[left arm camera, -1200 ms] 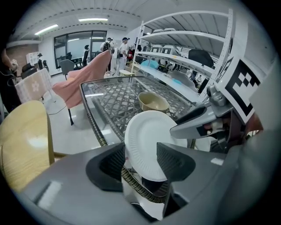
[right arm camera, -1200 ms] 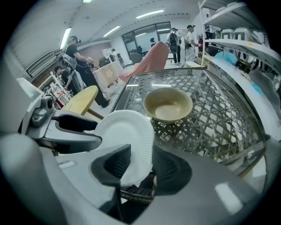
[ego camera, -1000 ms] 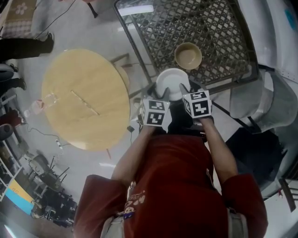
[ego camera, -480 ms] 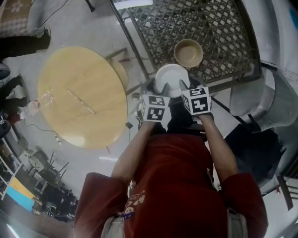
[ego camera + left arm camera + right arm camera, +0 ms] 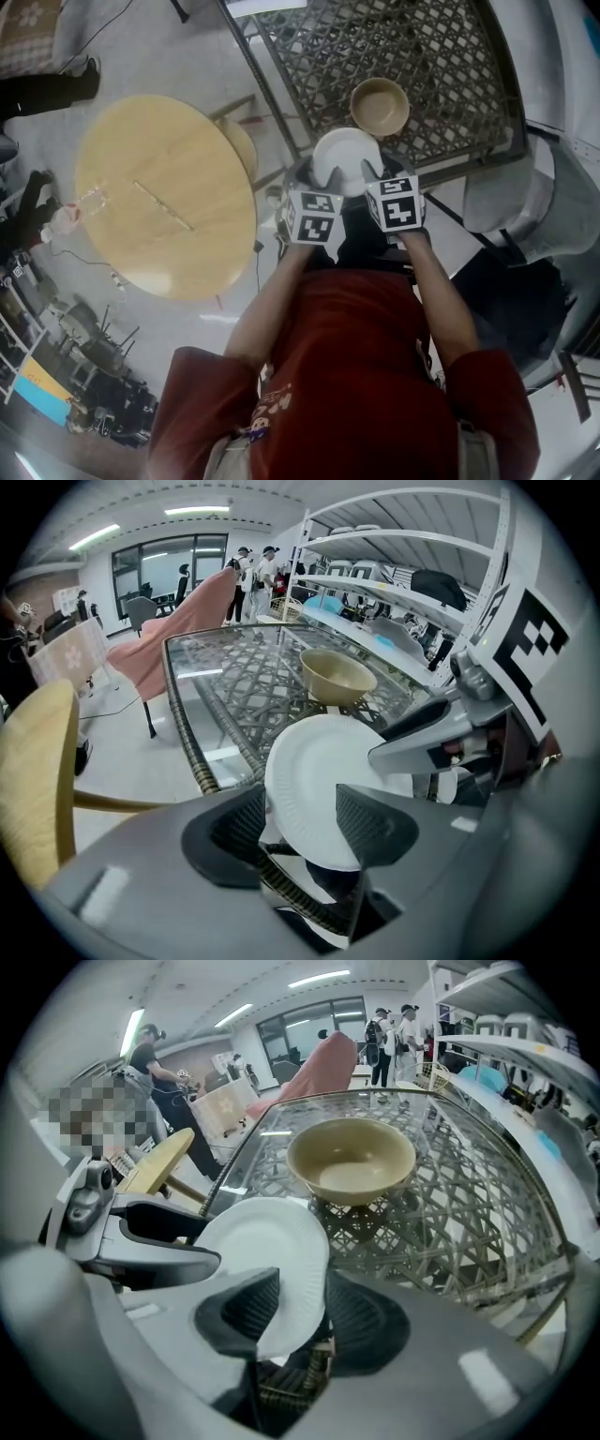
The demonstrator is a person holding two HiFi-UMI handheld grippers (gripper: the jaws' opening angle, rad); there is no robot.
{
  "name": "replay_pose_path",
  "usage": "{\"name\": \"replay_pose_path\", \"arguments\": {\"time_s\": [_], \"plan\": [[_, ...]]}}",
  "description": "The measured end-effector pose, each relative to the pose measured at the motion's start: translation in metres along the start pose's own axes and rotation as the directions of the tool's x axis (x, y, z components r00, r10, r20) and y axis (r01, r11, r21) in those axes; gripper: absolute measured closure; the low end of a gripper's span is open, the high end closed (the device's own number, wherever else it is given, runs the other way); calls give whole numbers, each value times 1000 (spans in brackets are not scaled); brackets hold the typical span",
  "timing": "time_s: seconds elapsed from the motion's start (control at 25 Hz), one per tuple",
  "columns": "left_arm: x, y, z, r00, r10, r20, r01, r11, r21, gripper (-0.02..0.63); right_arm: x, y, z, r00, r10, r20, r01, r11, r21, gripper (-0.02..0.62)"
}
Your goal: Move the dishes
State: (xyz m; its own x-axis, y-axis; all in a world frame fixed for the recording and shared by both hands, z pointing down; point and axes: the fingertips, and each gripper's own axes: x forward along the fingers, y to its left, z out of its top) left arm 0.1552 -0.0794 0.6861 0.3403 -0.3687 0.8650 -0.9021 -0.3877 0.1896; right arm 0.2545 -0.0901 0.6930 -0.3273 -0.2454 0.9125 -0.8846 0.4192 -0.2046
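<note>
A white paper plate hangs tilted over the near edge of the glass-topped wicker table. Both grippers hold it: my left gripper is shut on its left rim and my right gripper on its right rim. In the left gripper view the plate stands between the jaws of the left gripper. The right gripper view shows the plate's edge pinched in the right gripper. A tan bowl sits upright on the glass just beyond the plate, also visible as the bowl and the bowl.
A round wooden table stands to the left of the person. White shelving runs along the right of the wicker table. A pink draped chair and several people stand at the far end of the room.
Both grippers and the plate have moved slightly forward toward the bowl since a second ago. Over the last half second they have hardly moved.
</note>
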Motion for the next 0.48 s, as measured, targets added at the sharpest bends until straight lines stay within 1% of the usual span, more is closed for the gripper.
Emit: {"name": "replay_pose_path", "arguments": {"time_s": [0.2,0.48], "plan": [[0,-1,1,1000,0,3,0,1000,0,345,-1,-1,2,1000,-9,7,8,1000,11,453],[-5,1,6,1000,12,27,-12,1000,5,334,-5,-2,8,999,-31,33,30,1000,5,451]]}}
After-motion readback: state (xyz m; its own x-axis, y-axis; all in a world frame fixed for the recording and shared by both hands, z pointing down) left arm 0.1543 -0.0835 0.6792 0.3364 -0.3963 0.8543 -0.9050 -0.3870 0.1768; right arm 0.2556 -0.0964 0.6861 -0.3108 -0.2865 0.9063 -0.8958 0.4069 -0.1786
